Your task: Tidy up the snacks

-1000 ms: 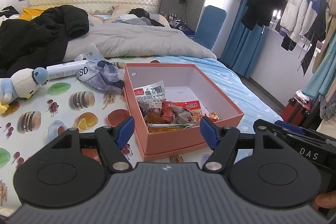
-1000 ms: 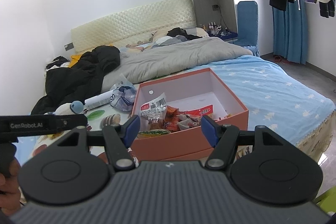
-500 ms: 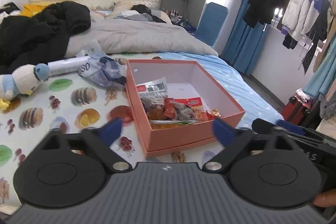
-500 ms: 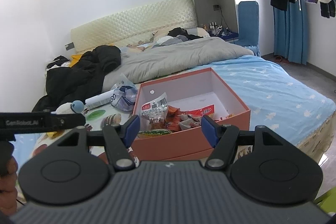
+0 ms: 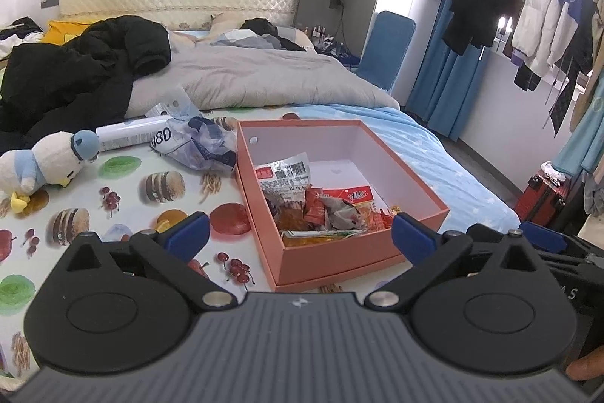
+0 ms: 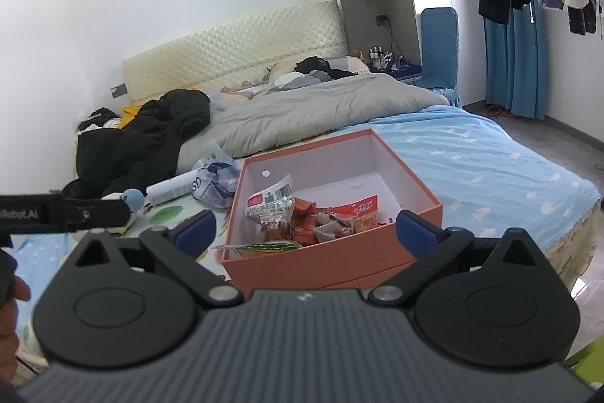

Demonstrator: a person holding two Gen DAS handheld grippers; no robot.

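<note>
Left gripper: jaws have just been opening and now stand wide apart, nothing between the blue pads, nothing touched. Right gripper: jaws likewise just opened to full spread, empty, clear of every object. Directly ahead of both grippers one pink box sits on the bed, lid off, interior white, one round hole in its far-left wall. The snacks lie heaped in the box's near-left corner: one clear packet with a barcode label, several red and orange packets, one green-edged packet at the near wall; exact count cannot be told. Left of the box on the printed sheet: one crumpled bag, one white tube, one plush toy. Beyond: one black coat, one grey duvet
</note>
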